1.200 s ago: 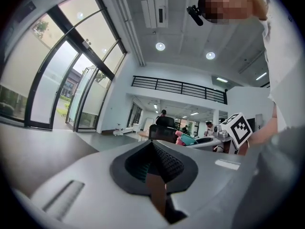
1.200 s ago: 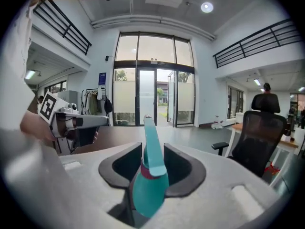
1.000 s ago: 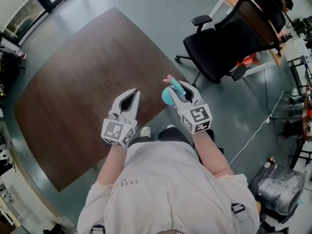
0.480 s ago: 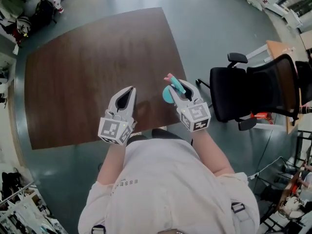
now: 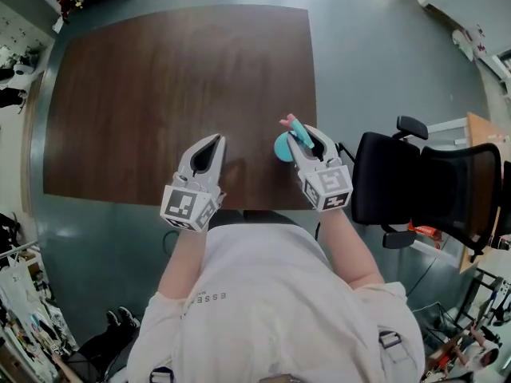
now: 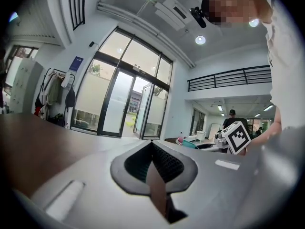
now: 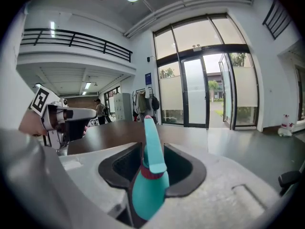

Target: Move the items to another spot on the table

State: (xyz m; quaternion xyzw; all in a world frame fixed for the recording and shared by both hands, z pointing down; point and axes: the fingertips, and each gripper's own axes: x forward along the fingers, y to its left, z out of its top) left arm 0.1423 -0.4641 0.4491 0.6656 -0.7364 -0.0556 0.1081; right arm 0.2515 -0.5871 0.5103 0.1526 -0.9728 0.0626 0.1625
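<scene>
A small teal squeeze bottle [image 5: 283, 145] with a red collar and a long pink-tipped nozzle is held in my right gripper [image 5: 302, 139], above the near right part of the brown table [image 5: 160, 78]. In the right gripper view the bottle [image 7: 148, 180] sits between the two pads, nozzle pointing away from the gripper. My left gripper [image 5: 207, 152] hovers over the table's near edge, a little left of the right one. Its jaws [image 6: 152, 147] are shut with nothing between them. No other loose item shows on the table.
A black office chair [image 5: 431, 190] stands on the grey floor just right of the table's near right corner. Clutter lies on the floor at the far left [image 5: 16, 86]. Glass doors and another person far off show in the gripper views.
The head view has swung round: the table now lies square ahead and the chair is at the right. Both grippers keep their pose before the body, the right still holding the bottle.
</scene>
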